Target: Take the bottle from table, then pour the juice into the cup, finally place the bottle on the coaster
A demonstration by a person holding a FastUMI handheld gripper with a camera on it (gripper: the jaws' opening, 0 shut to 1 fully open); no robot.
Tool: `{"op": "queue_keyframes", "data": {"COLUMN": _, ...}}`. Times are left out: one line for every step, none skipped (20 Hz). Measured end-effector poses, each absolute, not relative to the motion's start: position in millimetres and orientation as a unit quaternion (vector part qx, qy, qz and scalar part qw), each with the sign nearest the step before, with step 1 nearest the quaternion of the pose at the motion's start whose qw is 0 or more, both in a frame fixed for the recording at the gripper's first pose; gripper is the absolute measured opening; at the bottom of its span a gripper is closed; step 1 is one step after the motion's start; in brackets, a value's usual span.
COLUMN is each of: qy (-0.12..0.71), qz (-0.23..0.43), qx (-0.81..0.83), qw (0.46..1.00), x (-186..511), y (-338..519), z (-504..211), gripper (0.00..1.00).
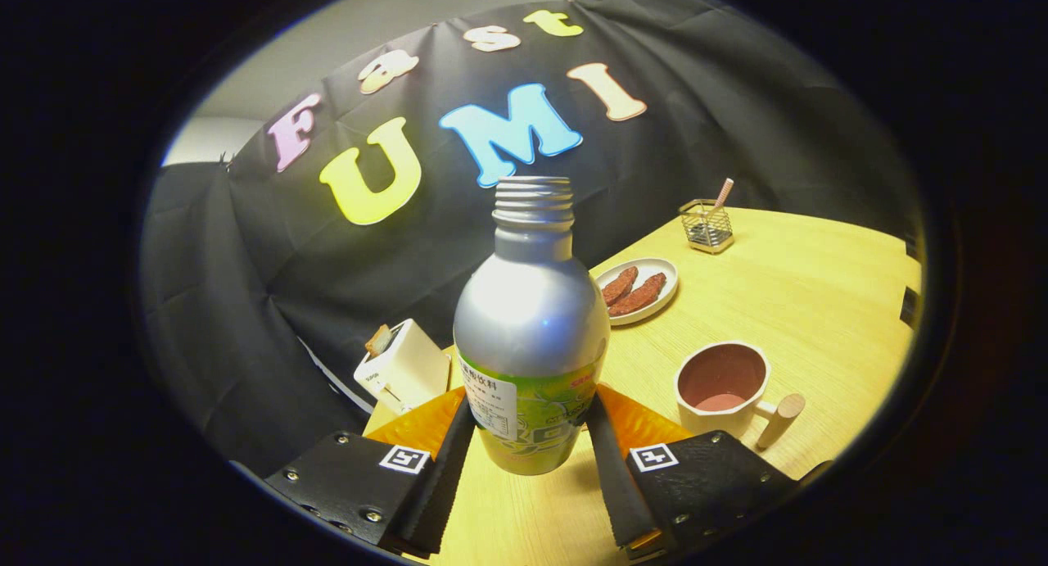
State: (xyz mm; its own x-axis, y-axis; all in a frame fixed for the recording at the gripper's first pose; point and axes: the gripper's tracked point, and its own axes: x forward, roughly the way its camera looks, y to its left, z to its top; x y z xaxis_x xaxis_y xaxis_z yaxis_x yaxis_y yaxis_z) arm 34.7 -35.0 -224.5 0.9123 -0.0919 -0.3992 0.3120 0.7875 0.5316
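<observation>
Right, through the gripper view I have the gripper [530,435] clenched on the bottle [530,337], a finger pressing each side of its labelled lower body, the bottle upright with its open threaded neck pointing up, and its base looks just clear of the table [819,279], though I cannot be sure. The cup [723,388] sits ahead and to the right, near but apart, mouth up, so I judge the pour means carrying right and tipping the neck that way.

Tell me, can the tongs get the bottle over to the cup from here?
Probably yes. The tongs grip the bottle, its cap off, and only bare table lies between it and the cup.
</observation>
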Motion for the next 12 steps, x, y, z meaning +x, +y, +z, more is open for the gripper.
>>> {"op": "queue_keyframes", "data": {"qy": 0.179, "qz": -0.111, "qx": 0.321, "qw": 0.924, "x": 35.0, "y": -37.5, "z": -227.6, "gripper": 0.74}}
{"op": "queue_keyframes", "data": {"qy": 0.178, "qz": -0.113, "qx": 0.334, "qw": 0.919, "x": 35.3, "y": -40.0, "z": -230.6, "gripper": 0.74}}
{"op": "queue_keyframes", "data": {"qy": 0.18, "qz": -0.115, "qx": 0.344, "qw": 0.914, "x": 35.1, "y": -41.0, "z": -235.1, "gripper": 0.74}}
{"op": "queue_keyframes", "data": {"qy": 0.182, "qz": -0.117, "qx": 0.354, "qw": 0.91, "x": 35.6, "y": -42.8, "z": -238.7, "gripper": 0.74}}
{"op": "queue_keyframes", "data": {"qy": 0.185, "qz": -0.117, "qx": 0.366, "qw": 0.905, "x": 36.4, "y": -43.5, "z": -242.7, "gripper": 0.74}}
{"op": "queue_keyframes", "data": {"qy": 0.188, "qz": -0.118, "qx": 0.377, "qw": 0.899, "x": 36.7, "y": -44.8, "z": -246.9, "gripper": 0.74}}
{"op": "queue_keyframes", "data": {"qy": 0.19, "qz": -0.118, "qx": 0.39, "qw": 0.893, "x": 36.9, "y": -45.3, "z": -251.6, "gripper": 0.74}}
{"op": "queue_keyframes", "data": {"qy": 0.193, "qz": -0.119, "qx": 0.403, "qw": 0.887, "x": 36.9, "y": -46.4, "z": -255.9, "gripper": 0.74}}
{"op": "queue_keyframes", "data": {"qy": 0.195, "qz": -0.12, "qx": 0.415, "qw": 0.88, "x": 37.4, "y": -46.1, "z": -259.7, "gripper": 0.74}}
{"op": "queue_keyframes", "data": {"qy": 0.195, "qz": -0.121, "qx": 0.428, "qw": 0.874, "x": 37.8, "y": -46.9, "z": -262.9, "gripper": 0.74}}
{"op": "queue_keyframes", "data": {"qy": 0.196, "qz": -0.122, "qx": 0.44, "qw": 0.868, "x": 37.7, "y": -47.1, "z": -265.8, "gripper": 0.74}}
{"op": "queue_keyframes", "data": {"qy": 0.195, "qz": -0.123, "qx": 0.451, "qw": 0.862, "x": 37.7, "y": -47.7, "z": -267.4, "gripper": 0.74}}
